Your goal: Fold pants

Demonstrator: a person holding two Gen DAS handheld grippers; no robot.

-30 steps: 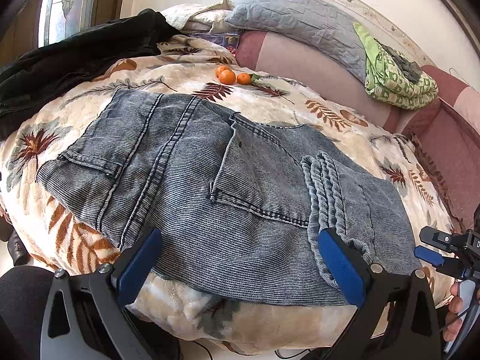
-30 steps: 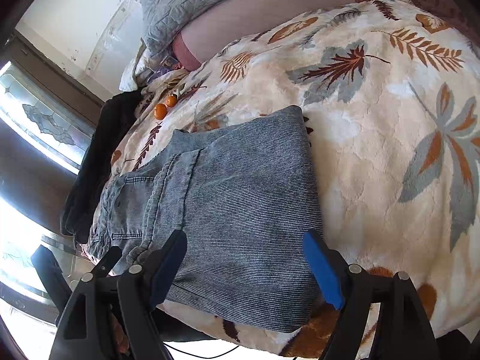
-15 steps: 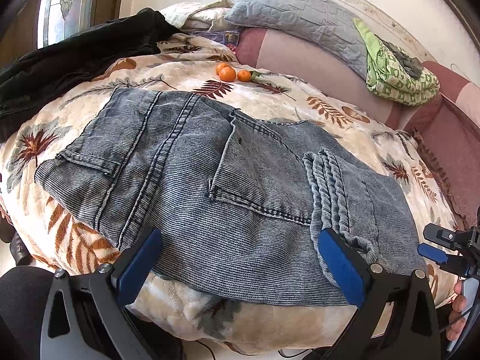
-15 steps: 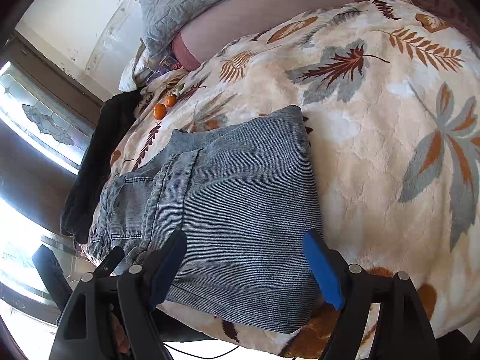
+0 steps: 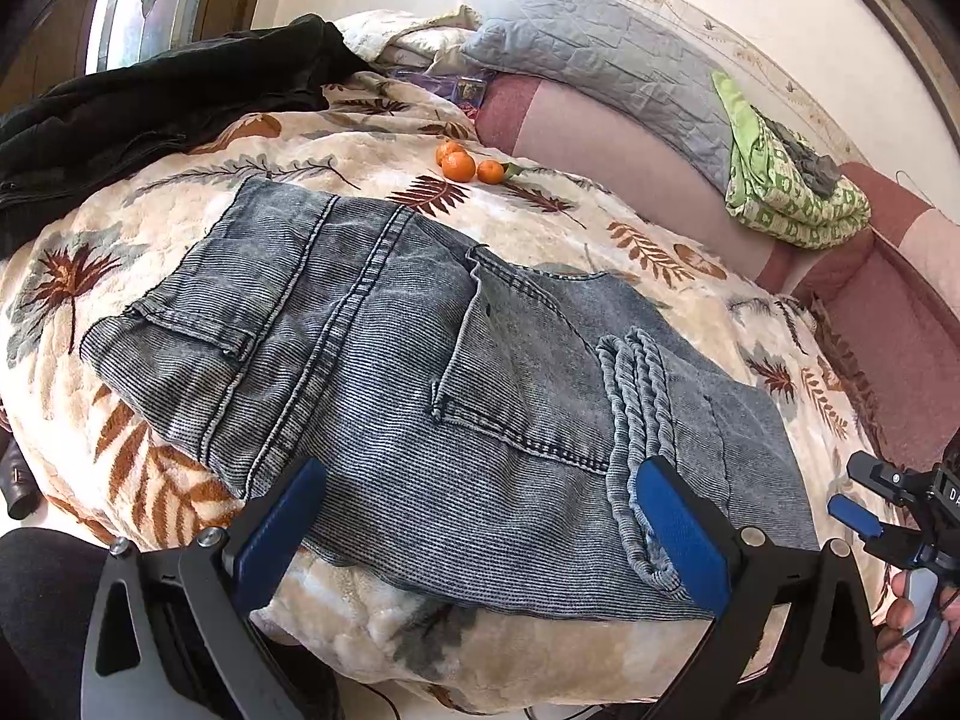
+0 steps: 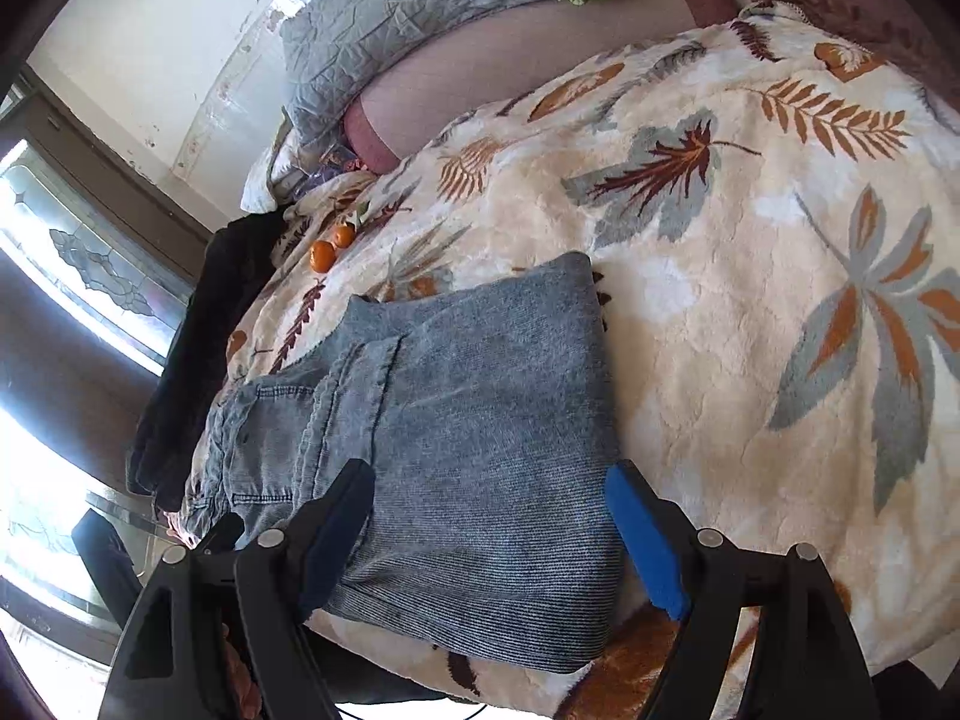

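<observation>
Blue-grey denim pants (image 5: 420,372) lie folded flat on a leaf-patterned blanket (image 5: 150,480), with the elastic waistband (image 5: 636,420) lying on top toward the right. My left gripper (image 5: 480,531) is open and empty, just above the pants' near edge. My right gripper (image 6: 489,531) is open and empty, over the near edge of the folded pants (image 6: 480,420). The right gripper (image 5: 888,510) also shows at the right edge of the left wrist view, beside the bed.
Three small oranges (image 5: 465,165) lie beyond the pants. A black garment (image 5: 150,102) is piled at the far left. A grey pillow (image 5: 600,54) and a green folded cloth (image 5: 786,180) rest on the pink headboard cushion (image 5: 600,138).
Both grippers stay open and nearly still. The left wrist view has drifted back a little, so the pants sit slightly farther away.
</observation>
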